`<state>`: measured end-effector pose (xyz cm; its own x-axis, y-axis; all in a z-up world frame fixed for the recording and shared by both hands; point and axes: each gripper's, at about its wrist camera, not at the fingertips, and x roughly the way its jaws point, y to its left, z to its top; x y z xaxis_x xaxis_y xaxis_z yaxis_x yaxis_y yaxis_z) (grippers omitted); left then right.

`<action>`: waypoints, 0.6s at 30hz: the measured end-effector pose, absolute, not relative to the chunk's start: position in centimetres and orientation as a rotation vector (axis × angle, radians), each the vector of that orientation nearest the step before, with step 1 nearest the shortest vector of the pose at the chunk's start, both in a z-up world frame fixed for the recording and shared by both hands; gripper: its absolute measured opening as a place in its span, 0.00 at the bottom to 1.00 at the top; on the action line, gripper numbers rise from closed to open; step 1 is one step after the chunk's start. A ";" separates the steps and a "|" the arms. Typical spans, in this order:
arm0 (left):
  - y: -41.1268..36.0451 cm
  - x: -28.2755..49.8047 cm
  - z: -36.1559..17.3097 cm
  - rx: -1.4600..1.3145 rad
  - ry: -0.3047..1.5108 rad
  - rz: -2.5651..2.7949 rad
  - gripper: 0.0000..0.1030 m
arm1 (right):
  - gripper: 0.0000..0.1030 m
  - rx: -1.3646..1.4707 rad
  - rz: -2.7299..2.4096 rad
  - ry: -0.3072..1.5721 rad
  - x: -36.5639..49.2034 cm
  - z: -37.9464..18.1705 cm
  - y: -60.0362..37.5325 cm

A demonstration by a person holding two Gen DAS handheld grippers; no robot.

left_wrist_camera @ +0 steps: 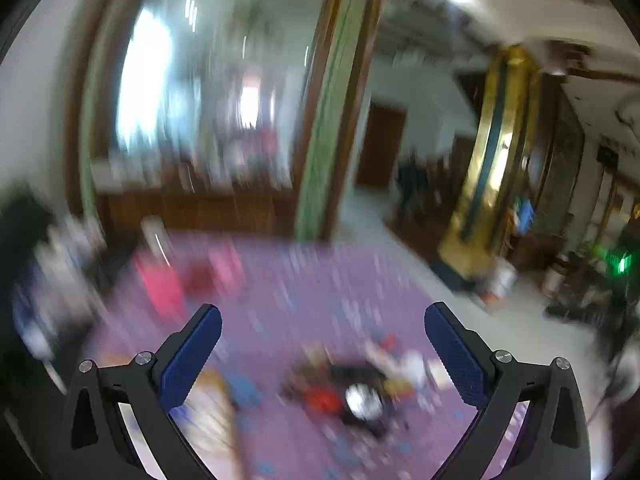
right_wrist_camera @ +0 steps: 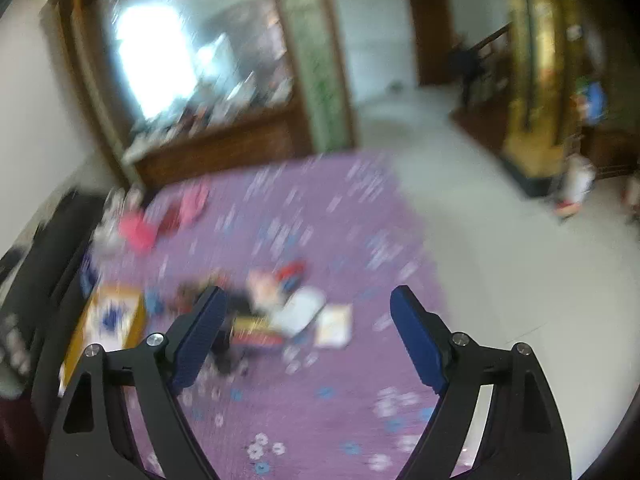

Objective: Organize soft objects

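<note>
Both views are blurred by motion. A heap of small soft objects (left_wrist_camera: 360,388), black, red, white and yellow, lies on a purple flowered mat (left_wrist_camera: 304,304). It also shows in the right wrist view (right_wrist_camera: 272,308) on the mat (right_wrist_camera: 304,400). My left gripper (left_wrist_camera: 322,316) is open and empty, held high above the mat. My right gripper (right_wrist_camera: 308,300) is open and empty, also well above the heap. Pink items (left_wrist_camera: 160,284) lie at the mat's far left and also show in the right wrist view (right_wrist_camera: 136,228).
A yellow-rimmed box (right_wrist_camera: 108,320) sits at the mat's left edge. A wooden cabinet with a mirror (right_wrist_camera: 208,148) stands behind the mat. A green pillar (left_wrist_camera: 324,160) and a gold pillar (left_wrist_camera: 488,168) rise beyond. Pale floor (right_wrist_camera: 500,260) lies to the right.
</note>
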<state>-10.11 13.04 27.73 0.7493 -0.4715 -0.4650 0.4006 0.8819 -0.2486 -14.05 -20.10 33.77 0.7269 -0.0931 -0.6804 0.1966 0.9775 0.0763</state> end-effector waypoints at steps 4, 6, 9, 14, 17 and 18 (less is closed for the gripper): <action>8.8 -3.5 18.4 -0.128 0.756 -0.471 0.91 | 0.82 0.206 -0.051 0.844 -10.9 23.2 -20.0; 6.8 -0.1 15.9 -0.098 0.811 -0.462 0.91 | 0.82 0.289 -0.013 0.898 -9.5 19.3 -20.9; 3.0 3.8 12.9 -0.020 0.873 -0.430 0.91 | 0.82 0.341 -0.037 0.946 -8.2 16.3 -22.6; 3.3 10.4 12.3 0.015 0.935 -0.394 0.90 | 0.82 0.408 -0.079 0.974 -6.3 13.5 -25.8; 3.7 15.6 10.2 0.031 0.951 -0.390 0.90 | 0.82 0.425 -0.102 0.974 -6.0 13.2 -27.7; 2.8 16.6 9.8 0.045 0.957 -0.388 0.90 | 0.81 0.423 -0.109 0.979 -5.8 12.9 -27.9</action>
<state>16.59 2.82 9.76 0.5125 -0.3029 -0.8035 0.3421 0.9303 -0.1325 -5.78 -27.89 12.92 0.5592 0.0990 -0.8231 0.2773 0.9133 0.2983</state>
